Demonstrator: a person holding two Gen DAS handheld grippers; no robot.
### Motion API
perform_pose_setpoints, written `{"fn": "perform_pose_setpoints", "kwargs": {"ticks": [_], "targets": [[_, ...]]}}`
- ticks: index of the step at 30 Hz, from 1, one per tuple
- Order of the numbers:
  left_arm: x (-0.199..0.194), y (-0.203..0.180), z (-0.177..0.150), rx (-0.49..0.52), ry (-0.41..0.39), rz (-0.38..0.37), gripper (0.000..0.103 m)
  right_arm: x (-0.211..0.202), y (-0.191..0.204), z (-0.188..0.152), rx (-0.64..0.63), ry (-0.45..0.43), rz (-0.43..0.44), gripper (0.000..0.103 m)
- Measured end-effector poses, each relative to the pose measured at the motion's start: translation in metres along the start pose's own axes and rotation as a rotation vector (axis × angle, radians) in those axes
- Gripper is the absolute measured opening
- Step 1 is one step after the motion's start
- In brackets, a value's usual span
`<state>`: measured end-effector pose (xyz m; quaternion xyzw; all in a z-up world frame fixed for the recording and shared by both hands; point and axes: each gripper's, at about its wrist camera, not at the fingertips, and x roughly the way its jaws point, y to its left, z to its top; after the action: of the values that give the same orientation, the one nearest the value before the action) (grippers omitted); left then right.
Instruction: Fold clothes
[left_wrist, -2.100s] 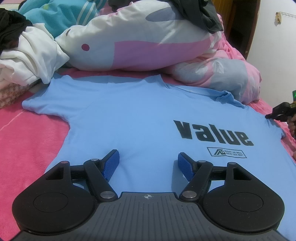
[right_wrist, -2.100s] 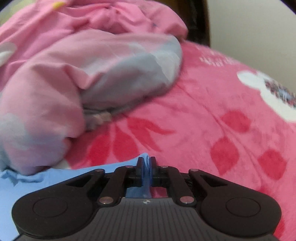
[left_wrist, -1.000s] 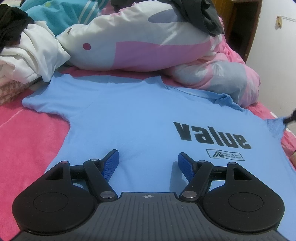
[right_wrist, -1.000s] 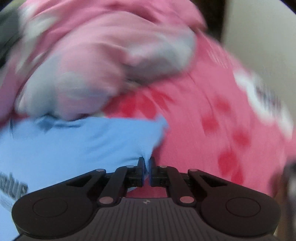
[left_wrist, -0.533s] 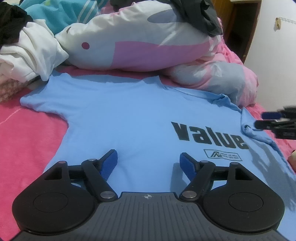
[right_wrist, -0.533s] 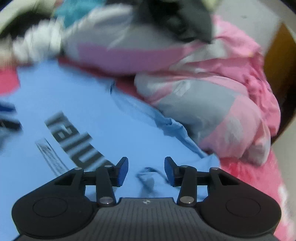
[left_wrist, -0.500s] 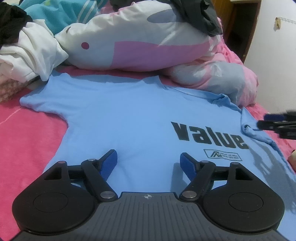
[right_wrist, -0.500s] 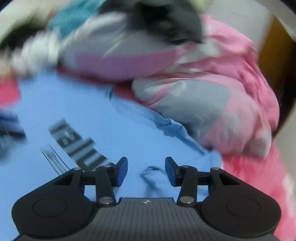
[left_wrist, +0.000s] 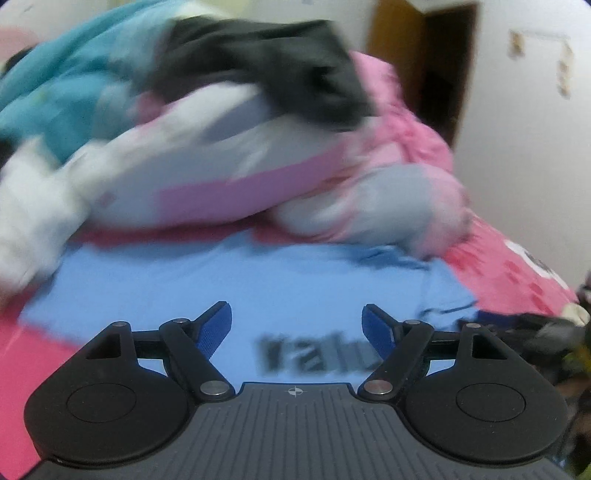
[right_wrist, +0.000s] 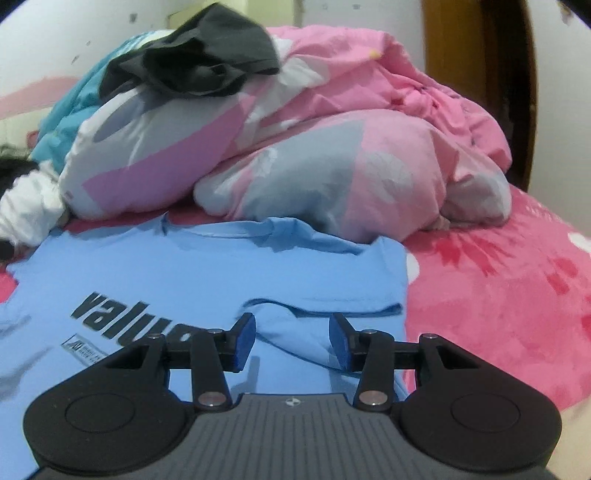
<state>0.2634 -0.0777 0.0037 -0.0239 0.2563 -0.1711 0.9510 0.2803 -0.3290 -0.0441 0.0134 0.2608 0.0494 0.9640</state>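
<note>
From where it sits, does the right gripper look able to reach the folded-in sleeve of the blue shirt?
Probably yes: the right gripper is open just above the folded-in sleeve, with nothing between them.

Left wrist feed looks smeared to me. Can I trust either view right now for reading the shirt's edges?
Left wrist view: motion blur smears the bedding pile and the print on the blue T-shirt; only the left gripper itself is sharp. Right wrist view: sharp, with the folded-in sleeve, the print and the right gripper crisp, though fisheye bends the frame edges. Trust the right one.
</note>
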Motion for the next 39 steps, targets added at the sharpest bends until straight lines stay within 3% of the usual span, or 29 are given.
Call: {"fn": "perform_pose_setpoints", "kwargs": {"ticks": [6, 12, 17, 23, 27, 30, 32, 36, 39], "targets": [[0.088, -0.098, 0.057, 0.174, 0.089, -0.181, 0.078, 0.008, -0.008, -0.010, 0.035, 0.030, -0.046, 0.050], [0.176, -0.154, 0.073, 0.273, 0.272, -0.313, 0.077, 0.015, 0.009, -0.014, -0.074, 0.072, -0.048, 0.072], [0.202, -0.178, 0.059, 0.383, 0.342, -0.360, 0.072, 0.022, 0.034, -0.019, -0.214, 0.088, -0.103, 0.075], [0.217, -0.198, 0.039, 0.484, 0.384, -0.375, 0.056, 0.025, 0.025, -0.018, -0.166, 0.102, -0.071, 0.075], [0.225, -0.202, 0.030, 0.514, 0.399, -0.349, 0.052, 0.025, 0.027, -0.019, -0.173, 0.099, -0.076, 0.075], [0.228, -0.200, 0.027, 0.513, 0.408, -0.346, 0.047, 0.025, 0.026, -0.019, -0.169, 0.099, -0.073, 0.075], [0.230, -0.198, 0.025, 0.501, 0.411, -0.354, 0.035, 0.026, 0.026, -0.020, -0.169, 0.099, -0.073, 0.075], [0.234, -0.191, 0.026, 0.438, 0.411, -0.373, 0.024, 0.026, 0.026, -0.020, -0.166, 0.098, -0.071, 0.075], [0.236, -0.184, 0.029, 0.387, 0.399, -0.378, 0.011, 0.027, 0.025, -0.021, -0.164, 0.099, -0.069, 0.076]]}}
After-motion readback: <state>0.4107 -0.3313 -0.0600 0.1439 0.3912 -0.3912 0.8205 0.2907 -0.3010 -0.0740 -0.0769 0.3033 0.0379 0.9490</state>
